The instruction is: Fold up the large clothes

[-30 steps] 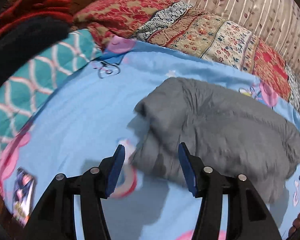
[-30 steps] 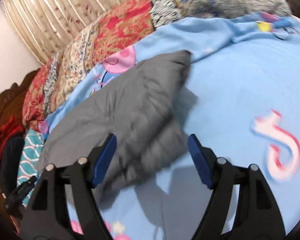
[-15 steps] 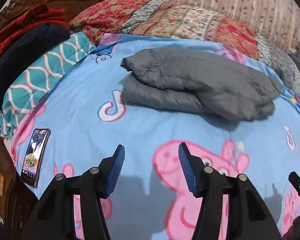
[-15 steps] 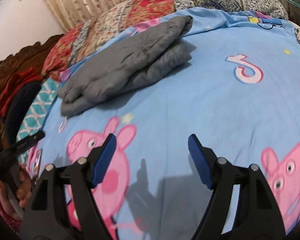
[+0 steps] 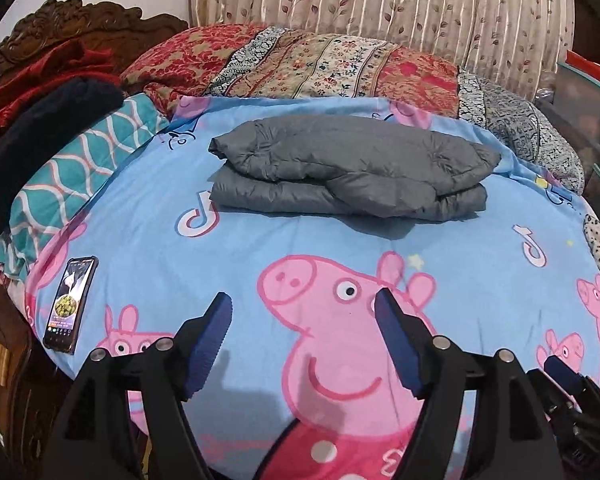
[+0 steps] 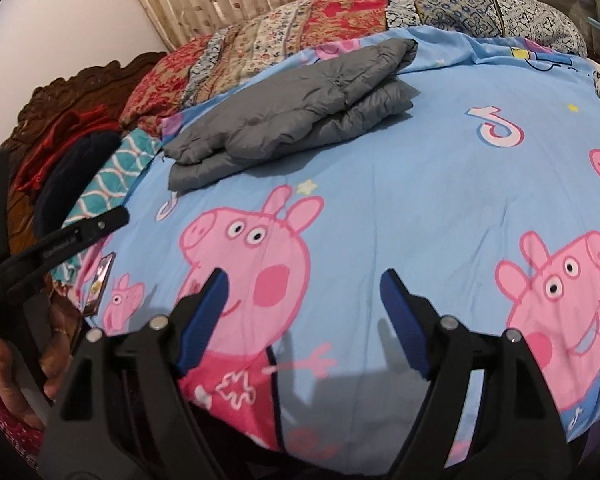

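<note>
Both claws have pulled back from the puffy grey quilted jacket [image 5: 348,172], which now lies folded in a stacked bundle at twelve o'clock on the blue cartoon-pig bedsheet [image 5: 228,264]. The left gripper [image 5: 304,340] has just been spreading wider, empty; the right gripper [image 6: 304,312] is released too. The fold looks finished.

You see the grey jacket [image 5: 348,172] folded into a flat, puffy bundle of stacked layers, edges roughly aligned. It lies lengthwise on the blue cartoon-print bed sheet [image 5: 260,248], toward the far side of the bed, just before the patterned quilt [image 5: 320,64].
</note>
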A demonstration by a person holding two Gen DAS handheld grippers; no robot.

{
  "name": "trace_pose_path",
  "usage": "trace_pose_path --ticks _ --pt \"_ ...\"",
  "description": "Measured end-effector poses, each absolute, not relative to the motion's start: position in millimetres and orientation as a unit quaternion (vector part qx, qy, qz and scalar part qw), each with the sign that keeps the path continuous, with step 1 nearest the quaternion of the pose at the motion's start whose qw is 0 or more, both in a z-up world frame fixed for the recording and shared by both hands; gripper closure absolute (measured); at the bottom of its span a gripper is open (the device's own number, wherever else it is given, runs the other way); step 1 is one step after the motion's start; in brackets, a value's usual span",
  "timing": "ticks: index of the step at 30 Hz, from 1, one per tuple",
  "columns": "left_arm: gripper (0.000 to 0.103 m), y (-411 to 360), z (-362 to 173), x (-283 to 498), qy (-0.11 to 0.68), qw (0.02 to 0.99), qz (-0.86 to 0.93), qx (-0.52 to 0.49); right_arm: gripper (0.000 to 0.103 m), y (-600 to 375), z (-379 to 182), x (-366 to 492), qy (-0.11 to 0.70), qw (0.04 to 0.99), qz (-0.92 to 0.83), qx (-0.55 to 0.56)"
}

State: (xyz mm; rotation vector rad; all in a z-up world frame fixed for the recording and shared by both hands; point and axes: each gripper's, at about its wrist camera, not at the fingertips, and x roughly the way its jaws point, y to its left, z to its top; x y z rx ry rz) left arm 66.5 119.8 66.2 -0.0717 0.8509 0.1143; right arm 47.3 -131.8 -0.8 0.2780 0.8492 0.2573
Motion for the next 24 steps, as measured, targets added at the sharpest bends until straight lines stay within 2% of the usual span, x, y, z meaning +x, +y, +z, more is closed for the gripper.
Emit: trace_pose_path --ticks 7,15,24 --pt "0.018 116 79 49 0.398 0.915 0.062 -0.031 0.028 -124 6 31 0.404 0.897 0.131 0.124" --pt "0.008 107 86 36 0.397 0.917 0.036 -0.018 0.028 -116 8 22 0.406 0.894 0.144 0.124" --pt "0.007 100 87 30 0.399 0.917 0.028 -0.01 0.028 -122 11 17 0.4 0.895 0.141 0.137"
